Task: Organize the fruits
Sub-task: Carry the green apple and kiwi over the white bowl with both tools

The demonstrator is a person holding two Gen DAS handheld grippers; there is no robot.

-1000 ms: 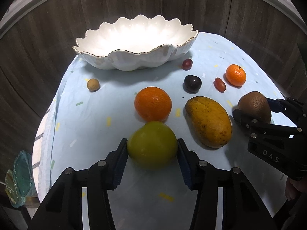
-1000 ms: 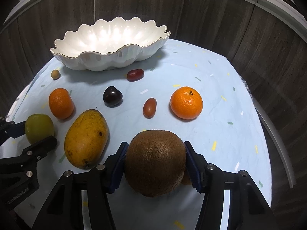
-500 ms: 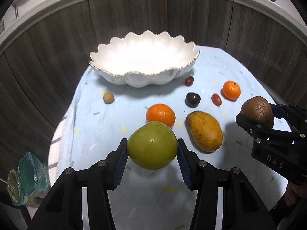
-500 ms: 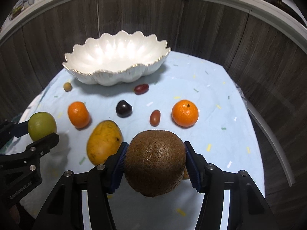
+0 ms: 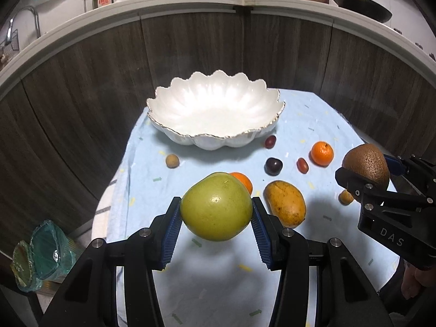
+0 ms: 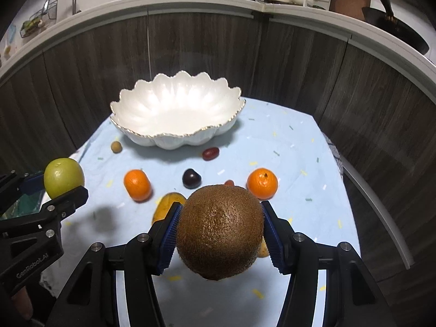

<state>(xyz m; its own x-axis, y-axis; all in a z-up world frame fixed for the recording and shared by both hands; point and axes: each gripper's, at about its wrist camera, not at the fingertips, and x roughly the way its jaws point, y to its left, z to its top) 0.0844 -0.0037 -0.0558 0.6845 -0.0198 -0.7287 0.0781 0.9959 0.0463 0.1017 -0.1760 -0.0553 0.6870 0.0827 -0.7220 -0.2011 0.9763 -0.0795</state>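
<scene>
Left wrist: speckled blue tablecloth, wood-panelled counter.

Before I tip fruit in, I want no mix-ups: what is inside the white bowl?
Nothing shows inside the bowl: both views give only bare white ribbed surface. The near wall hides a thin strip of the floor just behind it, so that sliver cannot be checked.

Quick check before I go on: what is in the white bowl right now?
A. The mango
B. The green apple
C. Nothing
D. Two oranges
C. The white bowl shows only bare white inside; the green apple is clamped in the left gripper, and the mango lies on the cloth.
</scene>
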